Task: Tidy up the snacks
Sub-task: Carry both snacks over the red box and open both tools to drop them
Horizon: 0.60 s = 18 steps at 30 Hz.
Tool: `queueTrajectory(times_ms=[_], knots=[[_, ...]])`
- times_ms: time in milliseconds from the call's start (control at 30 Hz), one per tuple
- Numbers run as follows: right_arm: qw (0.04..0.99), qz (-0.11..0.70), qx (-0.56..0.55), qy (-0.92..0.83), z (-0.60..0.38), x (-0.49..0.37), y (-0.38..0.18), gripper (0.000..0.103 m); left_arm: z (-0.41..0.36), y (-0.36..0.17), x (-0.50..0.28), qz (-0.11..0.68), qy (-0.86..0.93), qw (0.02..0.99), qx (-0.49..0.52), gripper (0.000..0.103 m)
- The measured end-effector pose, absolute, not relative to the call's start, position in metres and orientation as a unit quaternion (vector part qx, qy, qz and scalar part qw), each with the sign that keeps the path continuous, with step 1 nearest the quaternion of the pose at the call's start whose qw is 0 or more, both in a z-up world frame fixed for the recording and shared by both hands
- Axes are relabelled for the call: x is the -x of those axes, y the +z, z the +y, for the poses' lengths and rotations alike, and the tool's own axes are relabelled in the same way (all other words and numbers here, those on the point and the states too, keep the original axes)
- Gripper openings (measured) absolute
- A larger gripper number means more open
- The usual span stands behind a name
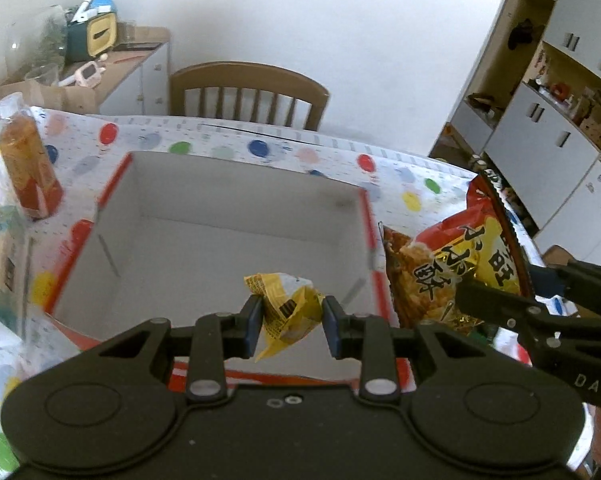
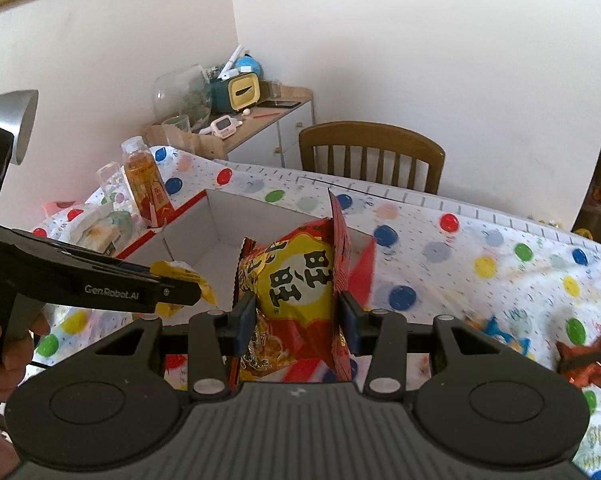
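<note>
A: What was held on the left?

B: A small yellow packet (image 1: 286,312) was pinched in the left tongs (image 1: 290,322), hanging over the near edge of the open box (image 1: 236,204) on the worktop (image 1: 400,184).

A: And on the right?

B: A big red and yellow snack bag (image 2: 296,292) was clamped upright in the right tongs (image 2: 296,320), just by the box's right wall.

A: How was the step best done?

B: Probably each pack was to be brought well inside the walls and lowered before release, the small one first, so that no rim was caught. The bottle (image 1: 30,160) was best left alone.
</note>
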State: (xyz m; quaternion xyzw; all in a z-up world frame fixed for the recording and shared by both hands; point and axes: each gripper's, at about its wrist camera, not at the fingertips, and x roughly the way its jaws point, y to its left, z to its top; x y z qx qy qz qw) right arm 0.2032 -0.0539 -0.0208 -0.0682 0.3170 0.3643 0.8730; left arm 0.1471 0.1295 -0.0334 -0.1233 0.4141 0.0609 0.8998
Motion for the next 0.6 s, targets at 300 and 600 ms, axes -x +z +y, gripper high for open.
queueTrajectory(times_ms=[300,600], knots=[[0.862,0.352,0.092,0.353,0.006,-0.221,-0.054,0.043,0.183,-0.057,-0.162,0.438,0.084,0.888,0.116,0.029],[0.848,0.391,0.109,0.340,0.035,-0.230,-0.084,0.043,0.206,-0.082,-0.177,0.463,0.088,0.875,0.107,0.029]])
